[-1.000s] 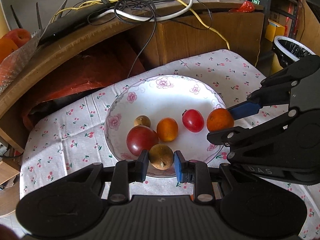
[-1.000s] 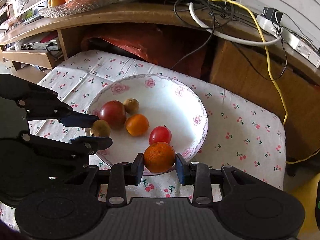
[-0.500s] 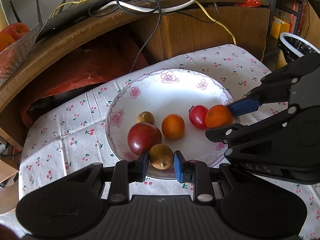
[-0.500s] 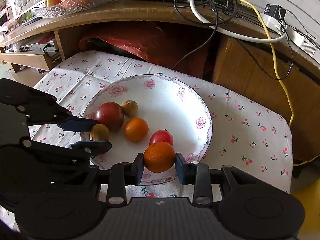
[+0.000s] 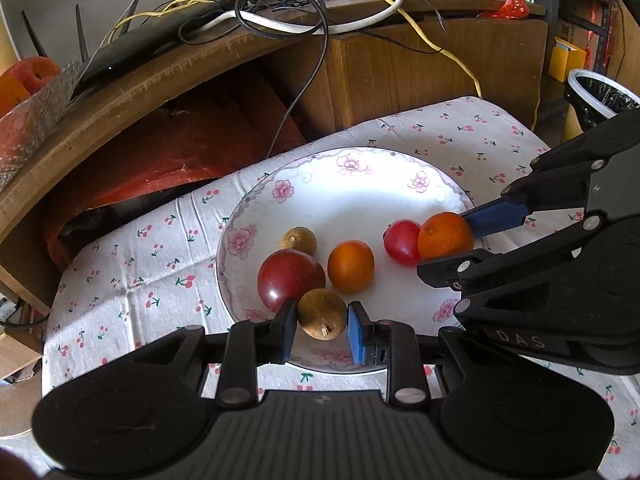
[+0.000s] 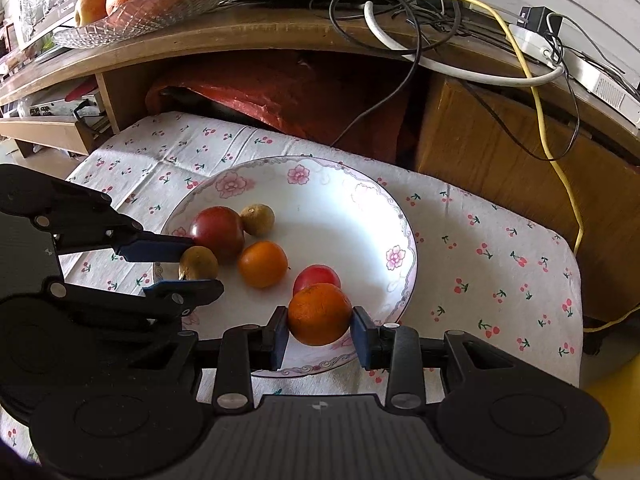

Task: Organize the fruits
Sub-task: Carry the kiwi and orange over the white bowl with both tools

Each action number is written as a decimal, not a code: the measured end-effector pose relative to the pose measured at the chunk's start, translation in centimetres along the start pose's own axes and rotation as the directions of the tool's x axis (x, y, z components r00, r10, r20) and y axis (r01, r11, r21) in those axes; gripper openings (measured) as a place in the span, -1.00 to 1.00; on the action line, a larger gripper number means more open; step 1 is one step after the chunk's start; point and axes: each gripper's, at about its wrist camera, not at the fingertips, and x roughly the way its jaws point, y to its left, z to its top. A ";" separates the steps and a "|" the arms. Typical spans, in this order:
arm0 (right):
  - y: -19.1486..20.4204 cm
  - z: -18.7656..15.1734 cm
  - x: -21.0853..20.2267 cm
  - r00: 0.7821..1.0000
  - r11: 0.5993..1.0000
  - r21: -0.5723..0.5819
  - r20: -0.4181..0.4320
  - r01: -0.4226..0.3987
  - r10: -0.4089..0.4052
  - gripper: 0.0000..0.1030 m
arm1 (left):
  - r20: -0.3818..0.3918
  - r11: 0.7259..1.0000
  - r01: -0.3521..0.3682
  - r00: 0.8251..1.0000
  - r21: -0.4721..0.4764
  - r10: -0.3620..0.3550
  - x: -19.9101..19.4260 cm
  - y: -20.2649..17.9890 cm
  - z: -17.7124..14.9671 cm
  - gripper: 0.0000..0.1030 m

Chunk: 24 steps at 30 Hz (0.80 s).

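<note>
Both grippers reach low over the plate (image 5: 256, 216): left gripper (image 5: 322, 326) jaws grasp a brown fruit (image 5: 322, 314), right gripper (image 6: 320, 330) jaws an orange (image 6: 320, 314). Only the right view shows the glass fruit bowl (image 6: 160, 8) whole.

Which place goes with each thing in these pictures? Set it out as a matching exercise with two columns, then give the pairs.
Things:
1. brown fruit
2. orange
3. glass bowl
4. bin

Places:
A. on the wooden shelf, holding fruit
B. between the left gripper fingers, over the plate
C. on the floor beyond the table
D. between the right gripper fingers, beside a red fruit

Pairs: 1-B, 2-D, 3-A, 4-C
</note>
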 end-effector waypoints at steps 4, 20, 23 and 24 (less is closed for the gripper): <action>-0.1 0.2 0.4 1.000 1.000 0.007 0.003 0.003 -0.003 -0.42 | 0.004 1.000 -0.011 1.000 0.001 0.011 0.3 0.1 0.2 -0.31; -0.6 0.6 0.9 1.000 0.999 0.044 0.005 0.001 -0.001 -0.37 | 0.012 0.999 -0.003 1.000 -0.044 0.003 0.6 0.7 0.4 -0.31; -0.7 0.6 0.7 1.000 0.999 0.051 0.012 0.002 -0.003 -0.37 | 0.016 0.999 0.006 1.000 -0.054 -0.005 0.5 0.7 0.5 -0.31; -0.7 0.6 0.7 1.000 0.999 0.053 0.012 0.003 -0.004 -0.37 | 0.016 0.998 0.008 1.000 -0.058 -0.007 0.5 0.7 0.5 -0.31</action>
